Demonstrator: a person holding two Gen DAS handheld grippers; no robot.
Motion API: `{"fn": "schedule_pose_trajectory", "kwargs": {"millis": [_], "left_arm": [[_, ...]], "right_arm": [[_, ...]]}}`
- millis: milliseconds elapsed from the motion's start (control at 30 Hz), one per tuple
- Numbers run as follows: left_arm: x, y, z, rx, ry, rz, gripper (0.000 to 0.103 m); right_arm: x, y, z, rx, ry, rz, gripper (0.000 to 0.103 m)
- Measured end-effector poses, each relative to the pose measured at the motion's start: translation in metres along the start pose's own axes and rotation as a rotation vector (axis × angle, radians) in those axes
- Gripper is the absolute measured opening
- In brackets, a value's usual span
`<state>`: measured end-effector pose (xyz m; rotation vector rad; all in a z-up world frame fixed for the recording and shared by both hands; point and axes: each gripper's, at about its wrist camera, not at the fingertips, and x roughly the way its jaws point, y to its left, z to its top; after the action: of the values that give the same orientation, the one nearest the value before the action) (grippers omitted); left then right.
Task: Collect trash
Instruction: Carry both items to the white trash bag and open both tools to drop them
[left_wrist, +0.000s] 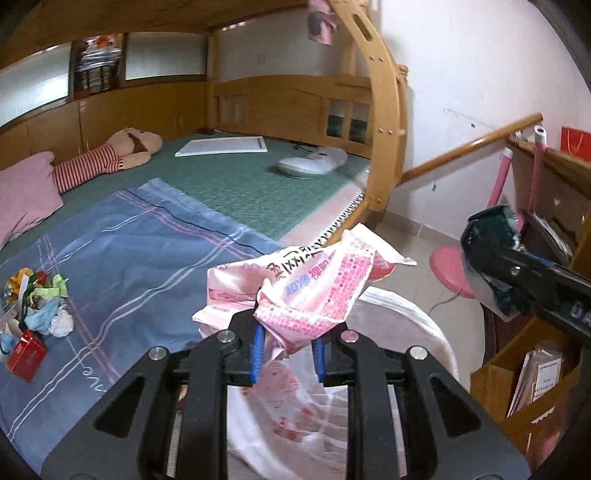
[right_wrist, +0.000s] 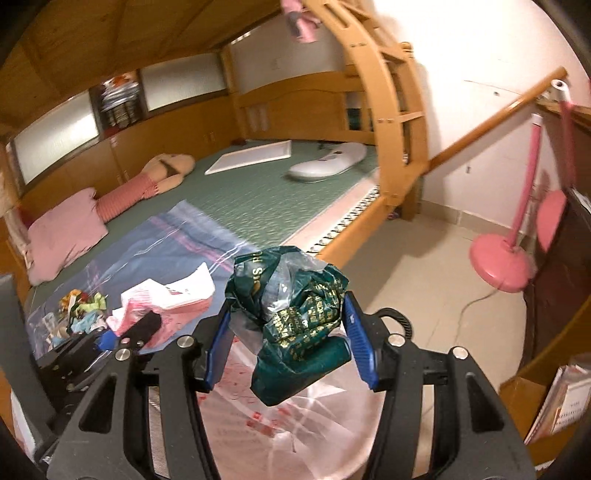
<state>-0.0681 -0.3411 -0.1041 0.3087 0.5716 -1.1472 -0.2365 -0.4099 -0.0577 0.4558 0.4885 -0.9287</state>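
Bag mouth is the relation that matters: white plastic bag (left_wrist: 413, 325) sits directly below both claws, at 6 o'clock in each wrist view, its thin film spread under the fingers. Next move, as I read it, is a straight drop, no reach needed.

Left gripper (left_wrist: 288, 354): jaws narrow, clamped on the crumpled pink-and-white wrapper (left_wrist: 314, 291). Wrapper's long axis runs roughly 8 to 2 o'clock across the fingertips, most of it sticking out past them toward 12. Its lower tail hangs between the blue pads (left_wrist: 258, 350) down over the bag.

Right gripper (right_wrist: 288, 339): jaws about half wide, gripping the wadded green foil bag (right_wrist: 291, 314), which fills the gap pad to pad. Wad is roughly round, slight sag toward 6 o'clock over the bag film (right_wrist: 295, 424). In the left view this claw shows at 3 o'clock; in the right view the left claw shows at 9 o'clock, so they hang side by side, near each other, neither clearly closer to the bag.

Both claws point downward at a moderate tilt, out over the bed edge toward the floor.

Further out: remaining trash pile (left_wrist: 33, 314) lies on the blue striped sheet (left_wrist: 129, 240) at 9 o'clock in the left view, well apart from both claws. Red box (left_wrist: 26, 354) at its near edge. Pile contents look like mixed paper scraps and wrappers, but motion blur in the right view makes that hard to confirm.

Far field: green mattress (left_wrist: 240, 184), pink pillow (left_wrist: 26, 195), stuffed doll (left_wrist: 122, 151), pink lamp base (right_wrist: 502, 266) on the floor at 3 o'clock.
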Motion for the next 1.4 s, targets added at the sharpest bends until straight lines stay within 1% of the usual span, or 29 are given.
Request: {"fn": "schedule_pose_trajectory", "kwargs": {"millis": [67,233,333,567,600,633,667,700,733,800,1000,1100,1400], "left_arm": [[0.004,-0.013,0.000,0.010,0.013,0.009,0.022],[0.006,-0.028,-0.005,0.025,0.030,0.035,0.023],[0.010,-0.030,-0.006,0.025,0.044,0.055,0.024],[0.022,-0.029,-0.007,0.012,0.084,0.097,0.029],[0.022,-0.028,-0.007,0.009,0.088,0.101,0.032],[0.024,-0.028,-0.007,0.006,0.093,0.103,0.038],[0.025,-0.027,-0.008,0.003,0.096,0.108,0.041],[0.024,-0.026,-0.008,0.003,0.093,0.113,0.048],[0.023,-0.025,-0.008,0.004,0.086,0.124,0.060],[0.022,-0.025,-0.007,0.001,0.074,0.140,0.074],[0.016,-0.018,-0.005,-0.013,0.057,0.166,0.074],[0.011,-0.008,-0.003,-0.045,0.049,0.187,0.074],[-0.007,0.021,-0.003,-0.109,0.019,0.251,0.074]], "right_arm": [[-0.004,-0.010,-0.002,0.010,-0.006,-0.007,0.056],[-0.008,-0.024,-0.005,0.032,-0.017,-0.011,0.056],[-0.013,-0.029,-0.006,0.042,-0.022,-0.005,0.056],[-0.014,-0.026,-0.009,0.042,-0.017,0.001,0.056],[-0.014,-0.026,-0.008,0.042,-0.015,0.002,0.056],[-0.014,-0.026,-0.009,0.042,-0.015,0.001,0.056],[-0.014,-0.027,-0.009,0.043,-0.014,0.002,0.056],[-0.013,-0.028,-0.008,0.044,-0.013,0.003,0.056],[-0.012,-0.028,-0.008,0.045,-0.011,0.006,0.056],[-0.011,-0.029,-0.007,0.044,-0.011,0.007,0.056],[-0.010,-0.027,-0.007,0.032,-0.009,0.016,0.056],[-0.007,-0.025,-0.009,0.023,0.000,0.022,0.056],[0.023,-0.014,-0.021,-0.017,0.088,0.041,0.057]]}}
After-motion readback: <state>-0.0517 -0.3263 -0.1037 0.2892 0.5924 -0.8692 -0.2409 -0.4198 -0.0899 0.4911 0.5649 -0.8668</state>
